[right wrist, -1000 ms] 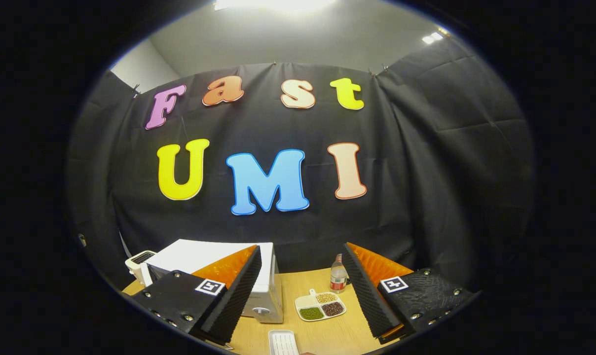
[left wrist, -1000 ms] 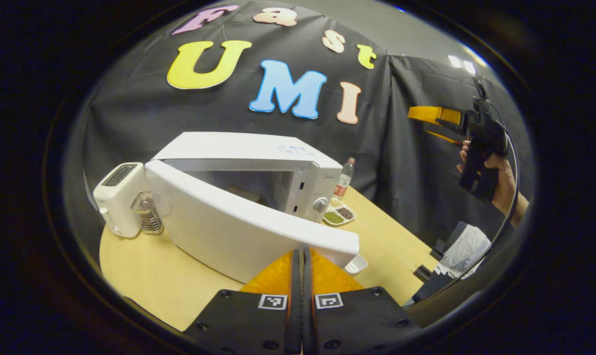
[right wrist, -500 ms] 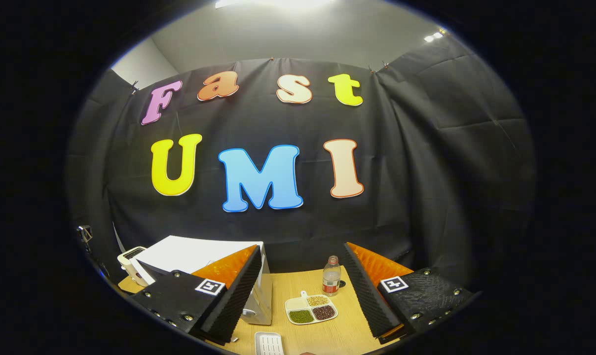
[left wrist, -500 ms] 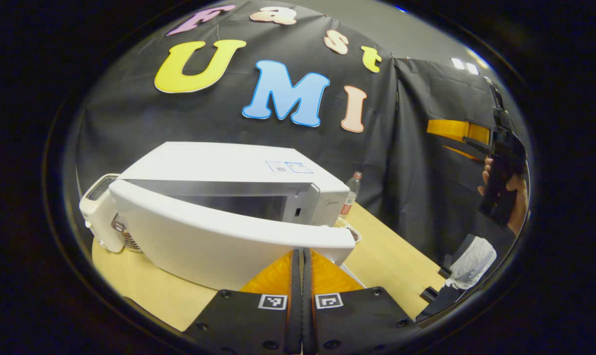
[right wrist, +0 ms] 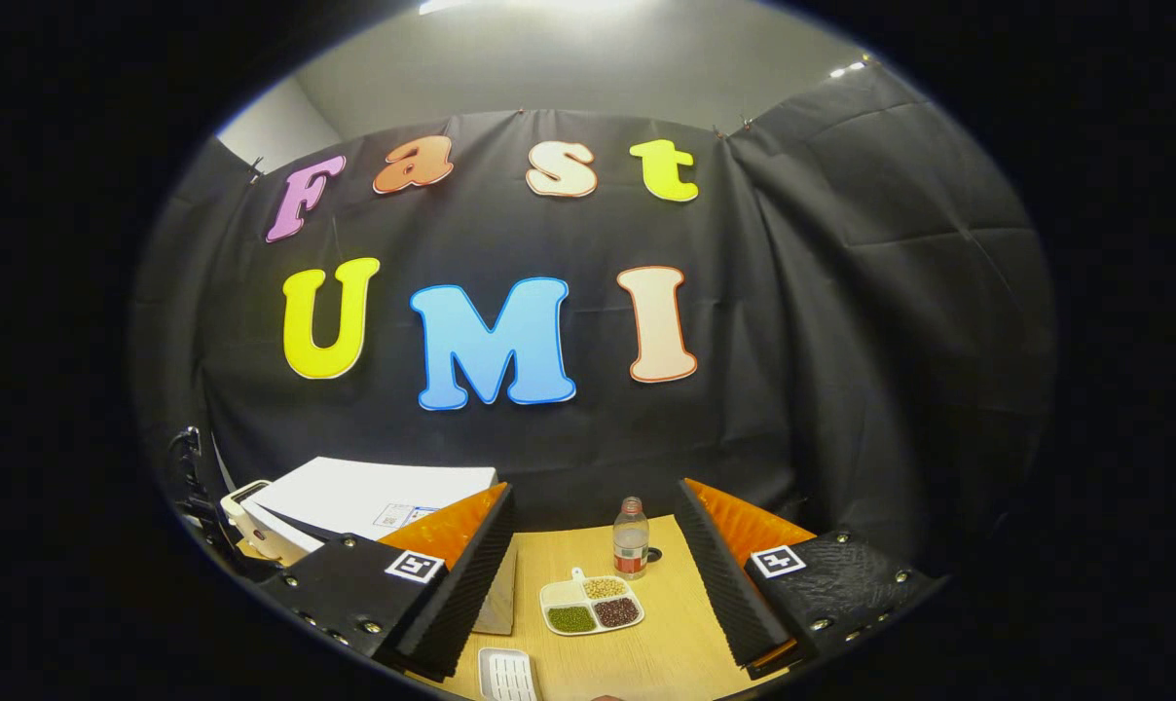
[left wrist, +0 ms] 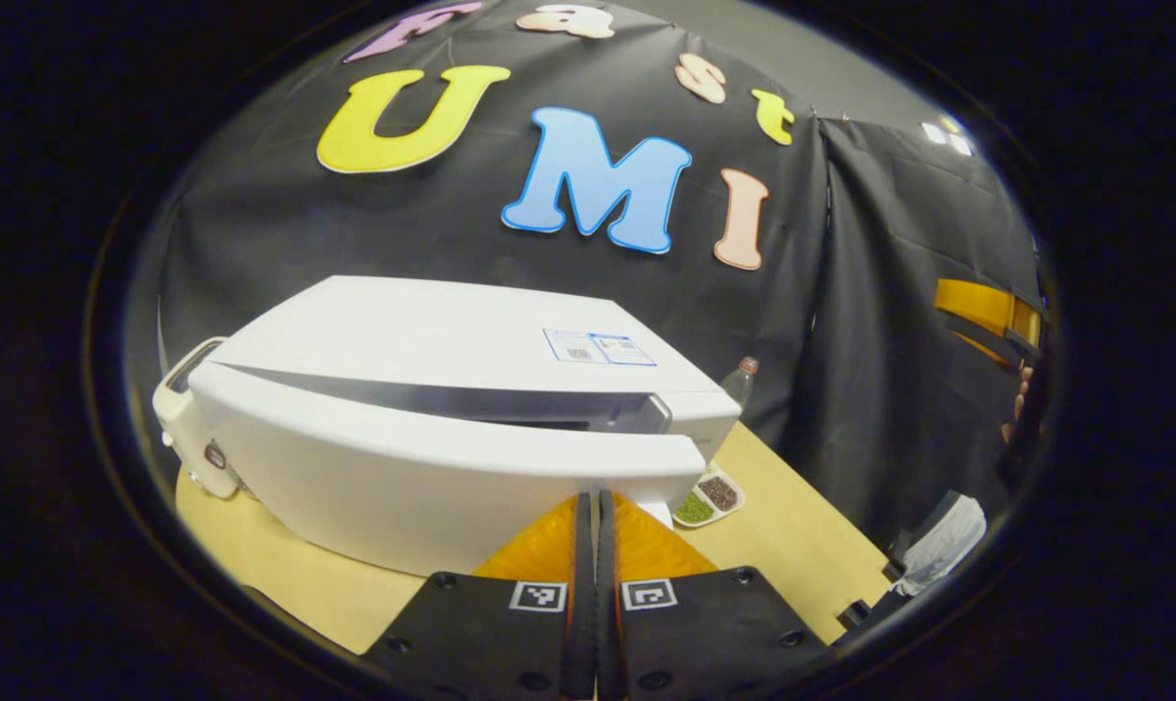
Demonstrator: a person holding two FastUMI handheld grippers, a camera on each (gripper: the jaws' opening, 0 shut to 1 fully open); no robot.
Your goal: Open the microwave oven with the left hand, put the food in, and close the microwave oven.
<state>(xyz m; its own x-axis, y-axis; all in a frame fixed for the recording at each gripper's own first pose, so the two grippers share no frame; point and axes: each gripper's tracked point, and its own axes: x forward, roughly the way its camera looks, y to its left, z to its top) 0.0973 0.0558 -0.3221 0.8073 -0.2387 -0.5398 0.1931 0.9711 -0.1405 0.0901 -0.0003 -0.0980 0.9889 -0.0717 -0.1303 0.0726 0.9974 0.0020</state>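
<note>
Wooden desk (left wrist: 792, 545) carries the white microwave (left wrist: 432, 350), its door (left wrist: 432, 477) nearly shut. At 12 o'clock of the left claw (left wrist: 593, 511), whose fingers are pressed together, the door's edge touches the tips. Right claw (right wrist: 593, 545) gapes wide above a divided dish (right wrist: 590, 603) and bottle (right wrist: 631, 538).

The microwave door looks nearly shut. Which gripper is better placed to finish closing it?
Left. The left gripper, fingers together, sits right at the door, while the right gripper hangs open, off to the side.
</note>
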